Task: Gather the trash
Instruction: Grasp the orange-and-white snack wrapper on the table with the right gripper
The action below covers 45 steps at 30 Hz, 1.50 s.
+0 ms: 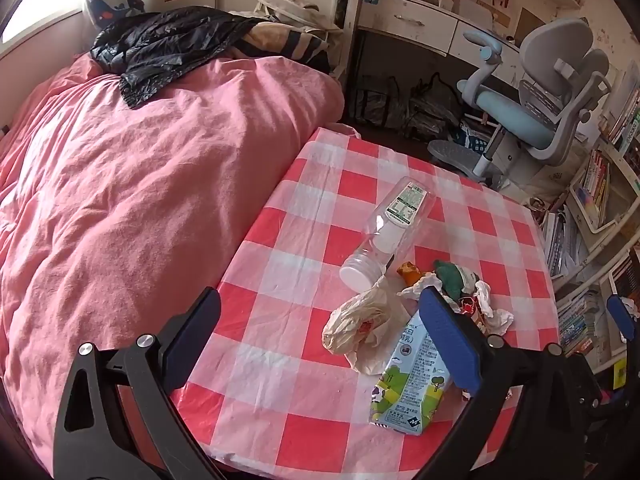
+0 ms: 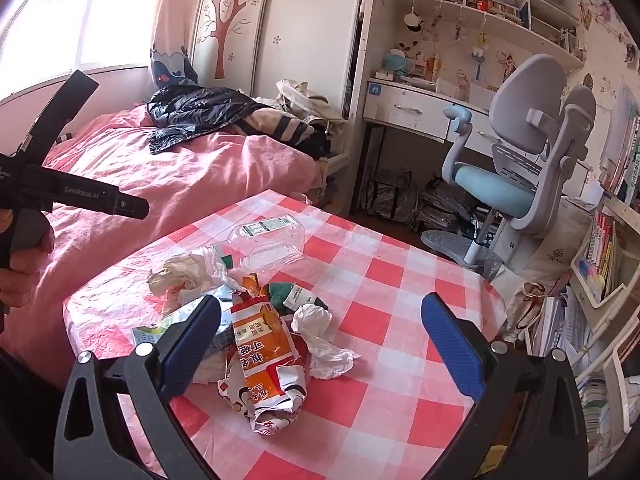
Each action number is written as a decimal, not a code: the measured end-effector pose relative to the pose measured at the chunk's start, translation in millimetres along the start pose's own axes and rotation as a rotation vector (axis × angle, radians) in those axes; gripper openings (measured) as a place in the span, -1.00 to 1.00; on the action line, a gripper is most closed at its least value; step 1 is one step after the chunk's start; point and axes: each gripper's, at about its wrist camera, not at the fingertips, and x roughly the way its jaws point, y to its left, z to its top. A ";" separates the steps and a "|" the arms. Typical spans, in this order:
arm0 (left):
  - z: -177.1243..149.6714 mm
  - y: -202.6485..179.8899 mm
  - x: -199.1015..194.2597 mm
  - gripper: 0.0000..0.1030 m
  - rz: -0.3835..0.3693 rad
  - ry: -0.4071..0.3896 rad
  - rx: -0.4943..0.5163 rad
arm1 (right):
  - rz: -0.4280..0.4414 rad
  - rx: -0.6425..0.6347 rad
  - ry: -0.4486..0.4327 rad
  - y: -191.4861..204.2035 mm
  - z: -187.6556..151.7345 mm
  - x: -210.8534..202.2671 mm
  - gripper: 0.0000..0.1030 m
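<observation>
Left wrist view: set above the near left corner of the checked desk point(image 1: 280, 280), looking down and forward between the wide-spread fingers of the left tool point(image 1: 320, 340), close over the milk carton point(image 1: 408, 384) and clear bottle point(image 1: 384, 236), with the pink bed point(image 1: 140, 180) filling the left side.

Right wrist view: placed above the near edge of the desk point(image 2: 400, 280), farther right, facing forward and slightly less steeply between the parted fingers of the right tool point(image 2: 320, 344), close to the orange wrapper point(image 2: 260, 352).

Shared by both: desk top, trash pile, bottle, bed, black jacket point(image 1: 168, 44), office chair point(image 2: 520, 160). Body of the left tool seen at the right view's left edge.
</observation>
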 end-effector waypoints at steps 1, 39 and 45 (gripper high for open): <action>0.2 0.4 0.1 0.86 -0.002 0.000 0.006 | 0.002 -0.001 0.003 -0.1 -0.3 0.7 0.88; -2.0 -13.5 57.7 -0.77 -0.070 0.144 0.128 | 0.240 0.083 0.472 12.2 -50.8 89.1 -0.01; 12.7 -1.2 14.9 -0.79 -0.132 0.033 0.084 | 0.231 0.098 0.399 6.2 -42.1 72.5 -0.13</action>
